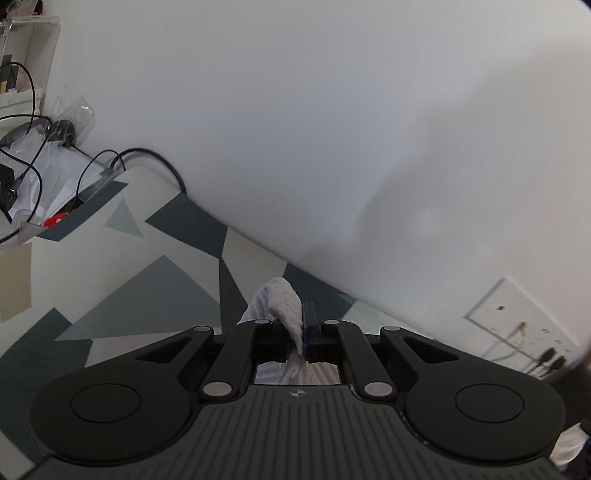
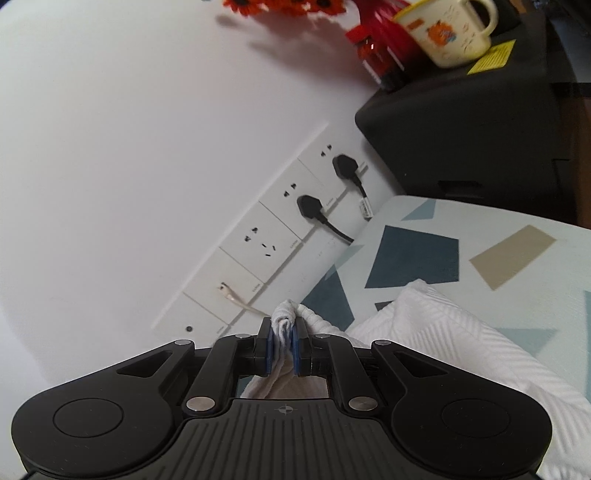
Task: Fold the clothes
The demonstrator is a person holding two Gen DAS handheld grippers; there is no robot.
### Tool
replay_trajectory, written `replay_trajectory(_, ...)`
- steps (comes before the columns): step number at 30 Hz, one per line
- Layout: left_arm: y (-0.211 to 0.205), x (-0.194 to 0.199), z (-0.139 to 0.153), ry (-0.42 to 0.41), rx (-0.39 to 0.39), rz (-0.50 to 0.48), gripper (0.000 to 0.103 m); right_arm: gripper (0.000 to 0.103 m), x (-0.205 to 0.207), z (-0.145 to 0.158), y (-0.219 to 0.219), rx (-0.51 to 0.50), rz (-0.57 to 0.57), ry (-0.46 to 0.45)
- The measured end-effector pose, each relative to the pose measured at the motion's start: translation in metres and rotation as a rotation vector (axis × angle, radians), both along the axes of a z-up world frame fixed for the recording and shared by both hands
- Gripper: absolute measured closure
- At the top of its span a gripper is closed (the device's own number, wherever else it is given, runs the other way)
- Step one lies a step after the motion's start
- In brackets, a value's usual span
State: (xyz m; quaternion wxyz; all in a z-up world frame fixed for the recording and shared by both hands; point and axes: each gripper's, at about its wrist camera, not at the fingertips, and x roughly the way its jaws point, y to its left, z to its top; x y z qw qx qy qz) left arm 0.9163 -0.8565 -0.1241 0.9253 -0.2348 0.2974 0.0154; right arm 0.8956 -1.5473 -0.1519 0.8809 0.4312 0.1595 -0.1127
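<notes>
A white ribbed garment [image 2: 436, 332] lies on the patterned table cover [image 2: 517, 236] and spreads to the right in the right wrist view. My right gripper [image 2: 283, 334] is shut on a bunched edge of it, and the cloth pokes out past the blue pads. In the left wrist view my left gripper [image 1: 293, 325] is shut on another white fold of the garment [image 1: 284, 299], which sticks up between the black fingers [image 1: 309, 314]. More white cloth shows beneath both grippers. Both point toward the white wall.
Wall sockets [image 2: 280, 229] with two black plugs [image 2: 310, 205] sit ahead of the right gripper. A black box [image 2: 472, 140] carries a cream mug [image 2: 447, 29] and a red jar [image 2: 380, 48]. Cables and clutter [image 1: 33, 177] lie far left, with a socket plate [image 1: 517, 321] at right.
</notes>
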Motion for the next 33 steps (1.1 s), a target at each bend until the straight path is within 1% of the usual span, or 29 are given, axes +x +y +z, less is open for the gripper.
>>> replay_trajectory(2, -0.005, 0.021, -0.011, 0.044, 0.013, 0.000, 0.097, 0.094, 0.020, -0.010, -0.005, -0.003, 0.006, 0.021)
replay_trajectory(3, -0.007, 0.033, -0.018, 0.080, 0.014, -0.014, 0.096, 0.094, 0.032, -0.015, -0.007, -0.007, 0.008, 0.034)
replay_trajectory(4, -0.010, 0.046, -0.027, 0.134, 0.023, -0.035, 0.090, 0.092, 0.044, -0.022, -0.009, -0.014, 0.001, 0.057)
replay_trajectory(5, -0.013, 0.060, -0.036, 0.206, 0.049, -0.049, 0.087, 0.083, 0.057, -0.028, -0.010, -0.022, -0.007, 0.079)
replay_trajectory(6, -0.015, 0.071, -0.042, 0.270, 0.080, -0.045, 0.087, 0.079, 0.069, -0.034, -0.012, -0.028, -0.015, 0.100)
replay_trajectory(7, -0.016, 0.076, -0.045, 0.300, 0.091, -0.040, 0.087, 0.071, 0.078, -0.037, -0.013, -0.028, -0.023, 0.105)
replay_trajectory(8, -0.015, 0.080, -0.045, 0.308, 0.087, -0.040, 0.087, 0.067, 0.085, -0.040, -0.014, -0.028, -0.031, 0.109)
replay_trajectory(9, -0.014, 0.081, -0.044, 0.308, 0.085, -0.041, 0.087, 0.065, 0.088, -0.037, -0.013, -0.033, -0.035, 0.105)
replay_trajectory(11, -0.014, 0.075, -0.035, 0.280, 0.096, -0.058, 0.084, 0.051, 0.092, -0.032, -0.011, -0.044, -0.044, 0.097)
replay_trajectory(12, -0.014, 0.070, -0.031, 0.266, 0.108, -0.077, 0.083, 0.049, 0.089, -0.028, -0.009, -0.053, -0.043, 0.082)
replay_trajectory(13, -0.014, 0.065, -0.028, 0.255, 0.124, -0.098, 0.077, 0.048, 0.085, -0.024, -0.007, -0.073, -0.031, 0.078)
replay_trajectory(14, -0.014, 0.058, -0.024, 0.243, 0.147, -0.116, 0.064, 0.048, 0.081, -0.020, -0.004, -0.093, -0.018, 0.074)
replay_trajectory(16, -0.014, 0.044, -0.018, 0.221, 0.207, -0.149, 0.049, 0.047, 0.071, -0.013, 0.002, -0.137, 0.010, 0.087)
replay_trajectory(18, -0.014, 0.025, -0.010, 0.190, 0.264, -0.193, 0.048, 0.041, 0.056, -0.009, 0.008, -0.182, 0.030, 0.120)
replay_trajectory(20, -0.016, 0.004, -0.004, 0.171, 0.309, -0.220, 0.042, 0.041, 0.038, -0.010, 0.017, -0.228, 0.048, 0.155)
replay_trajectory(21, -0.017, -0.006, -0.002, 0.167, 0.317, -0.230, 0.040, 0.041, 0.029, -0.013, 0.023, -0.246, 0.064, 0.174)
replay_trajectory(24, -0.018, -0.029, -0.006, 0.181, 0.293, -0.263, 0.039, 0.041, 0.017, -0.029, 0.046, -0.266, 0.165, 0.251)
replay_trajectory(27, -0.028, -0.042, -0.024, 0.245, 0.282, -0.288, 0.039, 0.043, 0.017, -0.044, 0.071, -0.266, 0.284, 0.257)
replay_trajectory(28, -0.031, -0.045, -0.030, 0.268, 0.282, -0.290, 0.039, 0.043, 0.020, -0.049, 0.074, -0.256, 0.304, 0.250)
replay_trajectory(30, -0.037, -0.052, -0.042, 0.311, 0.270, -0.290, 0.039, 0.043, 0.028, -0.061, 0.073, -0.220, 0.290, 0.270)
replay_trajectory(31, -0.040, -0.055, -0.046, 0.325, 0.267, -0.295, 0.039, 0.049, 0.033, -0.065, 0.068, -0.217, 0.270, 0.293)
replay_trajectory(33, -0.046, -0.062, -0.050, 0.325, 0.290, -0.300, 0.037, 0.051, 0.040, -0.062, 0.056, -0.278, 0.225, 0.308)
